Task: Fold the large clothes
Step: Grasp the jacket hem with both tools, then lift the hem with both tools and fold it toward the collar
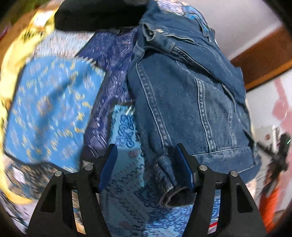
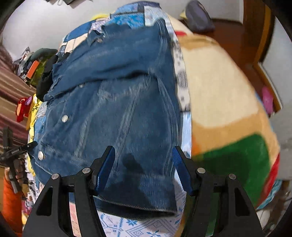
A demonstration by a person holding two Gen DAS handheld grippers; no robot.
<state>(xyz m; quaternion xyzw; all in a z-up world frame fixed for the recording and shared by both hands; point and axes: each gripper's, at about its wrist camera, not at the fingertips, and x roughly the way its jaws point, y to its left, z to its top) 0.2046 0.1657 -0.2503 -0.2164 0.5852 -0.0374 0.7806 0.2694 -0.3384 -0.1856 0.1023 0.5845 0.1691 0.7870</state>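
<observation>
A blue denim jacket (image 1: 191,102) lies partly folded on a patterned blue bedspread (image 1: 127,182). Its sleeve cuff (image 1: 171,195) lies between my left gripper's fingers, near the right pad. My left gripper (image 1: 146,156) is open and holds nothing. In the right wrist view the jacket (image 2: 116,113) lies snap side up, its hem nearest me. My right gripper (image 2: 144,158) is open just above the hem, empty. The other gripper (image 2: 12,153) shows at the far left edge.
A blue and yellow patterned blanket (image 1: 45,109) lies to the left of the jacket. A black item (image 1: 94,16) lies at the far end. A tan, green and red fleece blanket (image 2: 228,109) lies on the jacket's right. Wooden furniture (image 1: 264,56) stands behind.
</observation>
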